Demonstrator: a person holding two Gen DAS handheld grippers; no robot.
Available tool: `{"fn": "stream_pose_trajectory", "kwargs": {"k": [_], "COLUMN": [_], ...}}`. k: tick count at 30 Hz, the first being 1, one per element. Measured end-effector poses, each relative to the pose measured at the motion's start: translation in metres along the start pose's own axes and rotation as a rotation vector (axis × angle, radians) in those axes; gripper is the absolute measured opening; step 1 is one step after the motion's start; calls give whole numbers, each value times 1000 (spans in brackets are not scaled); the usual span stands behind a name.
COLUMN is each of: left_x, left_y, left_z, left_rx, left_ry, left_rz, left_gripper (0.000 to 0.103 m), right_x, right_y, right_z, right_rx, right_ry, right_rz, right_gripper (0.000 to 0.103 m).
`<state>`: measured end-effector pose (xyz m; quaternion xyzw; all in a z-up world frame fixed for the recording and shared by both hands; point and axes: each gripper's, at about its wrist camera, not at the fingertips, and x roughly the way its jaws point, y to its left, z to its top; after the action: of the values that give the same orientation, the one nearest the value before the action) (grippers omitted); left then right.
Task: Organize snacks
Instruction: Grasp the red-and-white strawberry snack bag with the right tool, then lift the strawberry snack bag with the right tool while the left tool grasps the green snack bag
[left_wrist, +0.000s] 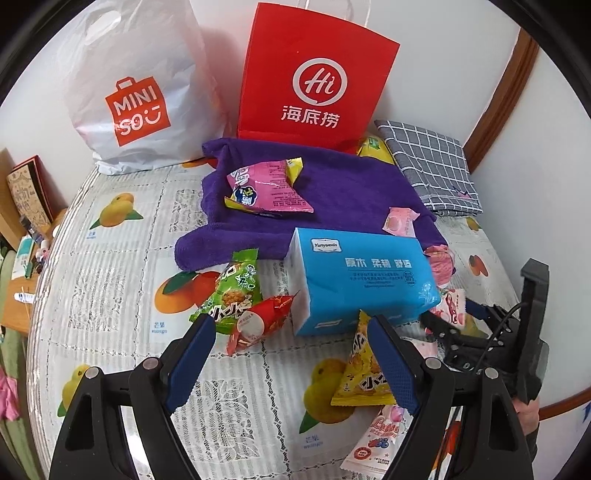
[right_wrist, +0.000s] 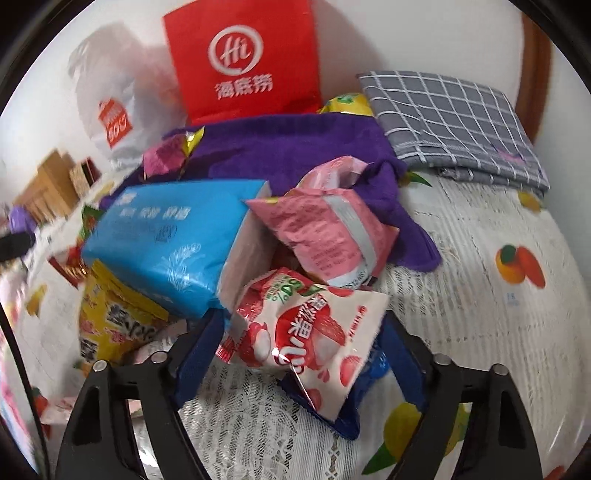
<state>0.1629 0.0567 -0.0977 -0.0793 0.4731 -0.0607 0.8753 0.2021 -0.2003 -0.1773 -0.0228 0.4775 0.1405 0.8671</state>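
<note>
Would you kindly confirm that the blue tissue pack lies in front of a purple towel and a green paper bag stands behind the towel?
Not quite: the paper bag behind the purple towel is red, not green, as the left wrist view shows. The blue tissue pack does lie in front of the towel.

A red paper bag (left_wrist: 314, 74) at twelve o'clock, a white bag (left_wrist: 136, 92) with an orange logo at ten, a purple towel (left_wrist: 332, 184), a blue tissue pack (left_wrist: 362, 277), a grey checked cloth (left_wrist: 432, 170), and a fruit-printed lace cover (left_wrist: 110, 295).
</note>
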Motion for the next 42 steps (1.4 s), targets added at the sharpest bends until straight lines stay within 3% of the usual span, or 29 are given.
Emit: {"fn": "stream_pose_trajectory", "kwargs": {"k": [4, 5, 8, 12, 17, 21, 28, 33, 36, 42], "left_x": [-2, -2, -6, -10, -12, -11, -7, -11, -13, -2], "left_y": [3, 4, 8, 11, 15, 10, -3, -8, -11, -15], "left_z": [-2, -3, -5, -10, -18, -22, -26, -30, -33, -40], "left_rx": [-10, -11, -22, -32, -45, -41, -18, -2, -1, 3], "left_ry": [2, 0, -5, -8, -6, 0, 7, 3, -5, 17], "left_rz": [1, 4, 4, 9, 9, -3, -27, -36, -67, -60], "left_gripper": [83, 83, 83, 83, 83, 83, 83, 83, 83, 83], "right_x": [-7, -10, -19, -28, -53, -67, -60, -54, -54, -62], "right_y": [1, -1, -12, -16, -18, -12, -14, 1, 13, -4], "right_z": [-2, -2, -6, -14, -32, -55, -76, -84, -89, -87], "right_rx": [-21, -15, 44, 71, 113, 93, 96, 47, -13, 34], "right_ry": [-10, -15, -21, -25, -42, -12, 40, 14, -14, -60], "right_rz": [-22, -25, 50, 55, 122, 150, 106, 65, -9, -14], "right_gripper": [57, 44, 44, 42, 41, 41, 46, 61, 57, 43]}}
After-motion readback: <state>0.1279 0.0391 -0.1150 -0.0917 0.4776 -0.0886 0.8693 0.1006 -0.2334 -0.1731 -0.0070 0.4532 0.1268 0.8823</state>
